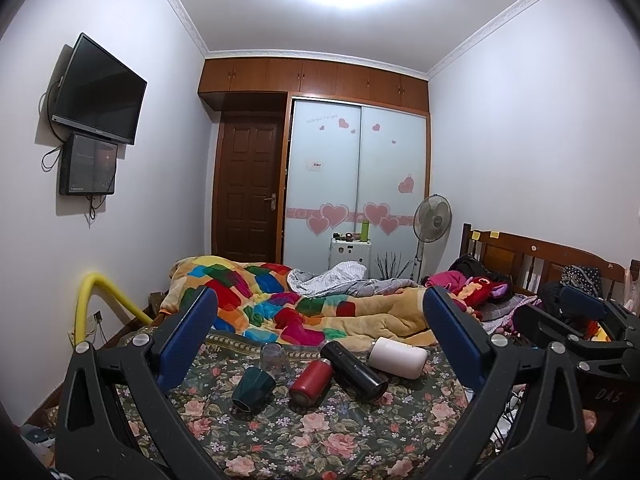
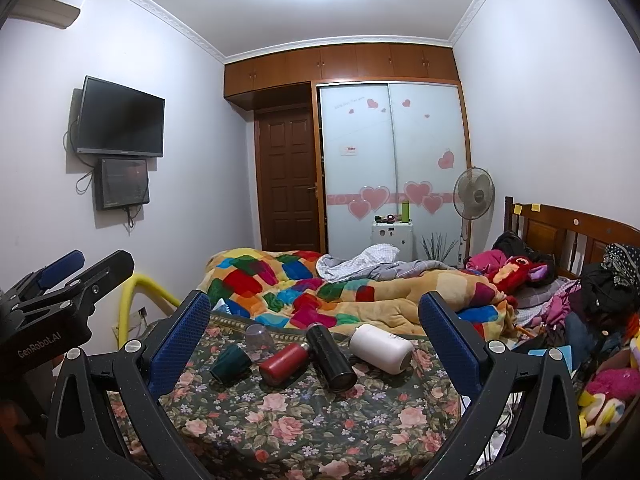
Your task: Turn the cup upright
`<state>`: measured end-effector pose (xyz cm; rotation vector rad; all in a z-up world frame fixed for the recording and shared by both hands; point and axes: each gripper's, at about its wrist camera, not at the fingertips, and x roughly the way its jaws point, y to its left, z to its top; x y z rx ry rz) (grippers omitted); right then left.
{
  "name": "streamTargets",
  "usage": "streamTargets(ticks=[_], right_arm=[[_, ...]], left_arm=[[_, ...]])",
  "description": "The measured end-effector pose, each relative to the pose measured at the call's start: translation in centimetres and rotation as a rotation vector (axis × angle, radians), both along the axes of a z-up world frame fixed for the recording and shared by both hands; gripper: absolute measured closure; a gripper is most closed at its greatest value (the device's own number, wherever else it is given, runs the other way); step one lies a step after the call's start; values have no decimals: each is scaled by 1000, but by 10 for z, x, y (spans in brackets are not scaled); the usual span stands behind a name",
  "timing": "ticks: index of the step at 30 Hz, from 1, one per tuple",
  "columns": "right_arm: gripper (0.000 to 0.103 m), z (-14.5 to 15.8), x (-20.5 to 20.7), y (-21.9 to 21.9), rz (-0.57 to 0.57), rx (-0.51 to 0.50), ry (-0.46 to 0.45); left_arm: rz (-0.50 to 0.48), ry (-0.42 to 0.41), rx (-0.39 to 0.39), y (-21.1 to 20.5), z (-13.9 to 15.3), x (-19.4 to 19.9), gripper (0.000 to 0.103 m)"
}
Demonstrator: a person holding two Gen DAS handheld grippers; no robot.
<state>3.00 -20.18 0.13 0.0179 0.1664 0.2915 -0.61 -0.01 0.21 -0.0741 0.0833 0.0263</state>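
On the floral bedspread (image 1: 320, 436) lie a dark green cup (image 1: 253, 389) on its side, a clear glass (image 1: 275, 359) upside down, a red flask (image 1: 311, 381), a black flask (image 1: 353, 370) and a white flask (image 1: 397, 357), all on their sides. They also show in the right wrist view: green cup (image 2: 231, 363), clear glass (image 2: 259, 341), red flask (image 2: 285, 364), black flask (image 2: 330, 357), white flask (image 2: 381, 347). My left gripper (image 1: 320, 344) is open and empty, above and short of them. My right gripper (image 2: 316, 340) is open and empty too.
A patchwork quilt (image 1: 288, 300) is heaped behind the cups. Clothes and plush toys (image 2: 520, 276) pile at the right by the wooden headboard (image 1: 532, 256). A yellow rail (image 1: 100, 300) stands at the bed's left. The left gripper (image 2: 60, 292) shows at the right wrist view's left edge.
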Motion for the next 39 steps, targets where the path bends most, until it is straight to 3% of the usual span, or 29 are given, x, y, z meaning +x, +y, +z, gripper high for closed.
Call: streamTargets(ticks=[39], right_arm=[[0,0,0,3,5,0,2]], left_arm=[[5,-11,5,2,3,-4,0]])
